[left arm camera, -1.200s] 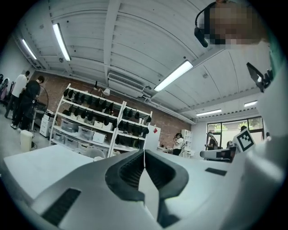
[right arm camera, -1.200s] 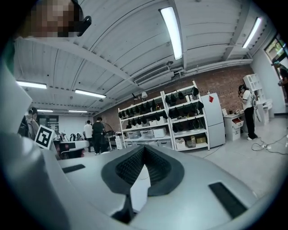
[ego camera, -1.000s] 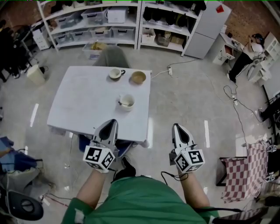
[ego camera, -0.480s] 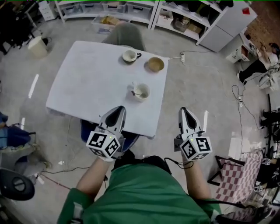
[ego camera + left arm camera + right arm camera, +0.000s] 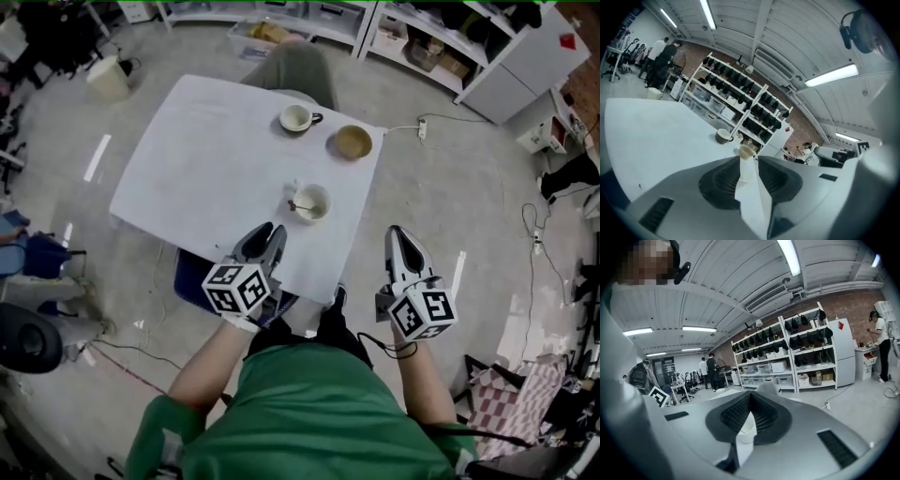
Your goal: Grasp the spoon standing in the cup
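A white cup [image 5: 311,202] stands near the front right of the white table [image 5: 206,159], with a spoon [image 5: 298,204] in it whose handle leans over the left rim. My left gripper [image 5: 267,232] hovers over the table's near edge, just short of the cup. Its jaws are opening and nothing is between them. In the left gripper view the cup [image 5: 746,165] shows through the gap of the left gripper [image 5: 749,157]. My right gripper [image 5: 397,231] is off the table's right side, shut and empty, its tips meeting in the right gripper view [image 5: 750,395].
A second cup with a handle [image 5: 298,117] and a tan bowl [image 5: 353,142] sit at the table's far side. A grey chair [image 5: 302,64] stands behind the table. Shelving [image 5: 422,37], a white bin [image 5: 108,80] and floor cables [image 5: 539,244] surround it.
The person has stepped closer, so the table and cup lie nearer both grippers. The left gripper has reached over the table's near edge and its jaws have parted. The right one stays shut.
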`<act>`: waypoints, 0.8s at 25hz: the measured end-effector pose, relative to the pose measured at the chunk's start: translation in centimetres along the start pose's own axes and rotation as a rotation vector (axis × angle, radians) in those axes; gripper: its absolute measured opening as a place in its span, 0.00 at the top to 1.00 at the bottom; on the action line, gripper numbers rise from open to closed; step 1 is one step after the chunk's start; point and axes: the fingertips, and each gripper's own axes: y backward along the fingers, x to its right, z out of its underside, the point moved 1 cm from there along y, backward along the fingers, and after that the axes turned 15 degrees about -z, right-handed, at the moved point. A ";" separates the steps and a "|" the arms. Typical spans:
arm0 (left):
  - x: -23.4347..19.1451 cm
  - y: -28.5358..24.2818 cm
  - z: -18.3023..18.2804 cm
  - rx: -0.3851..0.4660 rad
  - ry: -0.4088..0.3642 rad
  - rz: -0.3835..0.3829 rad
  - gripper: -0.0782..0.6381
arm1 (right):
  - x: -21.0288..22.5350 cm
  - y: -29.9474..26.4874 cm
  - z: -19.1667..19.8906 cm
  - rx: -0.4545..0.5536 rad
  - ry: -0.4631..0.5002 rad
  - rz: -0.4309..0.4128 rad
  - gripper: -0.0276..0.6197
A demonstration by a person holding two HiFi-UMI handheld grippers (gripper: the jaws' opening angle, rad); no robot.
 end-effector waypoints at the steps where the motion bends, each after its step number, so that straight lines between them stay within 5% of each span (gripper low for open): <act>1: 0.0 -0.8 0.7 -0.014 0.022 -0.024 0.72 | 0.8 0.1 0.0 -0.003 -0.005 -0.014 0.92; 10: -0.5 -7.0 2.6 0.002 0.107 -0.228 0.71 | 8.5 1.9 0.5 -0.019 -0.064 -0.091 0.92; 20: -1.9 -12.1 5.2 -0.005 0.309 -0.375 0.68 | 15.3 4.1 -1.8 -0.028 -0.039 -0.113 0.92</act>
